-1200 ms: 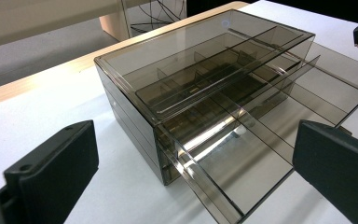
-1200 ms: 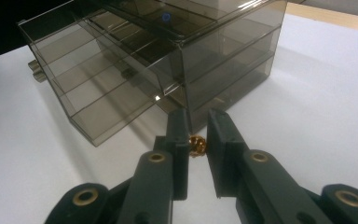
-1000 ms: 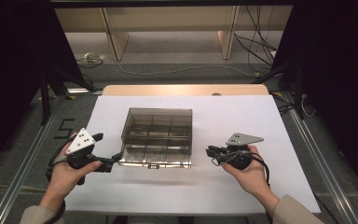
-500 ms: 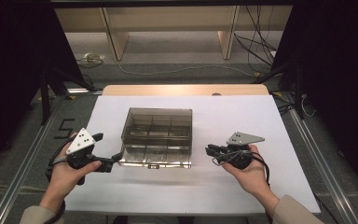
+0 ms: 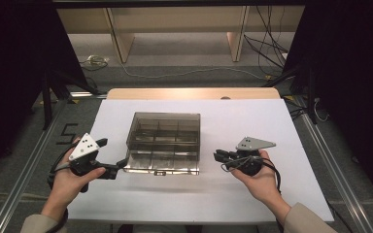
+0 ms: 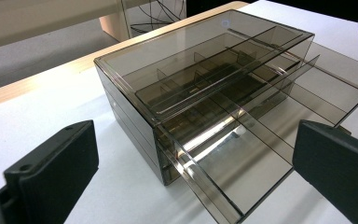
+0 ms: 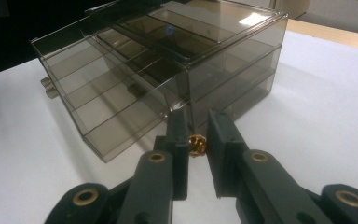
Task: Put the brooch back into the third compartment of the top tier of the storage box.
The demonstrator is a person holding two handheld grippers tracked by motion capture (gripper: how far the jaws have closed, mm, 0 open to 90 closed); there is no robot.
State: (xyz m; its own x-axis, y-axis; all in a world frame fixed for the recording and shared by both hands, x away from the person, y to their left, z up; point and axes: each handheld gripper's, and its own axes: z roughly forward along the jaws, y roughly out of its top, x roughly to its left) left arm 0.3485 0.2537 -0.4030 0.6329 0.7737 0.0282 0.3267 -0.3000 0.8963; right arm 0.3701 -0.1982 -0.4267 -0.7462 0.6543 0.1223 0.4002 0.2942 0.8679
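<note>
A smoky clear drawer box point(image 5: 166, 127) stands mid-table on the white sheet, its top drawer point(image 5: 161, 163) pulled out toward me. The divided drawer point(image 6: 247, 154) looks empty in the left gripper view. My left gripper point(image 5: 111, 154) is open, its jaws standing wide on either side of the drawer's near left corner without touching it point(image 6: 193, 140). My right gripper point(image 5: 217, 156) hovers just right of the drawer. In the right gripper view its jaws point(image 7: 196, 116) are shut on a small gold item point(image 7: 196, 145), in front of the box point(image 7: 223, 51).
The white sheet point(image 5: 252, 121) covers the table, whose wooden far edge point(image 5: 189, 93) shows behind it. Cables point(image 5: 184, 73) lie on the floor beyond. Metal rails point(image 5: 330, 165) run along both table sides.
</note>
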